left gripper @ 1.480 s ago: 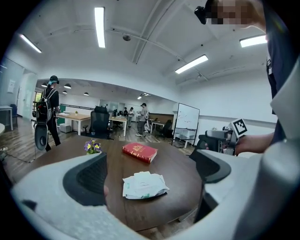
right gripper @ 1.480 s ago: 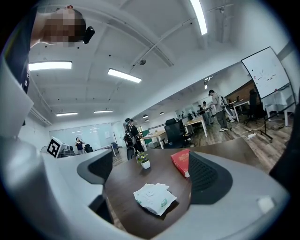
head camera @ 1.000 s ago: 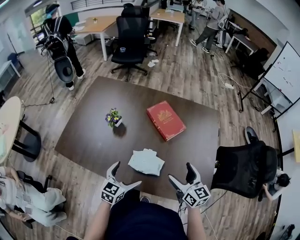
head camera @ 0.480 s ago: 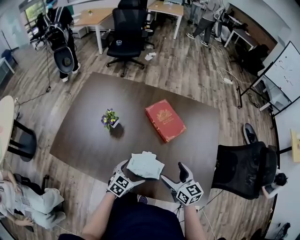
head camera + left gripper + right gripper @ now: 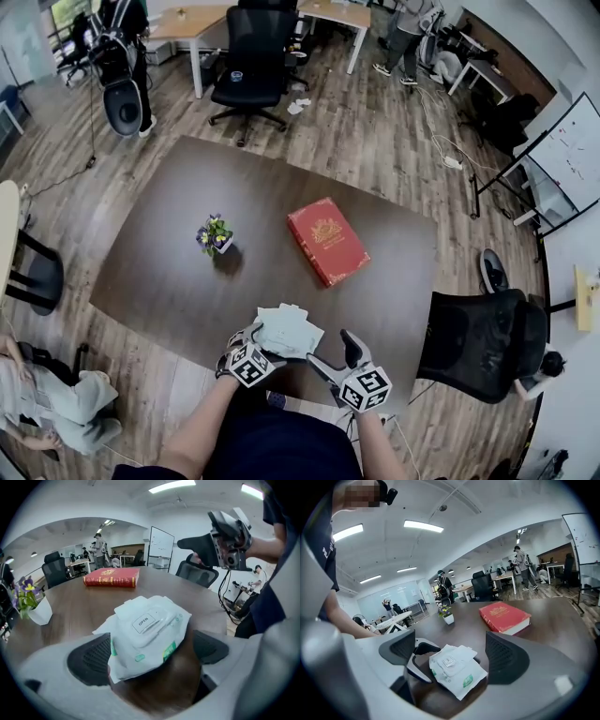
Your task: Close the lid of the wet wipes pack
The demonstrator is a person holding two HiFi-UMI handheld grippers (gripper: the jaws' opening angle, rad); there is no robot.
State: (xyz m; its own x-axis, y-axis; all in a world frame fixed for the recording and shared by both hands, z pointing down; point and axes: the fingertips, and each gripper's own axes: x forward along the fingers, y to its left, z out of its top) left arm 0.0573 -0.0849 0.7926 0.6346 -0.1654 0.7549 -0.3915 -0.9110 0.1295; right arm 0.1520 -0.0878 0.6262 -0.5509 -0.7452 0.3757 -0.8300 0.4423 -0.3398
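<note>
Left gripper (image 5: 150, 654) (jaws apart, just been closing) straddles the wet wipes pack (image 5: 147, 630) on the table (image 5: 187, 262), nearer the person than the red book (image 5: 327, 239); the right gripper (image 5: 452, 653), open though narrowing, hovers there empty.

Dark brown desk (image 5: 187, 253), seen from above. Lying on it: a closed red book (image 5: 328, 240), right of centre and set askew; a small potted flower (image 5: 214, 234), left of centre; a white wet wipes pack (image 5: 289, 330) at the near edge.
</note>
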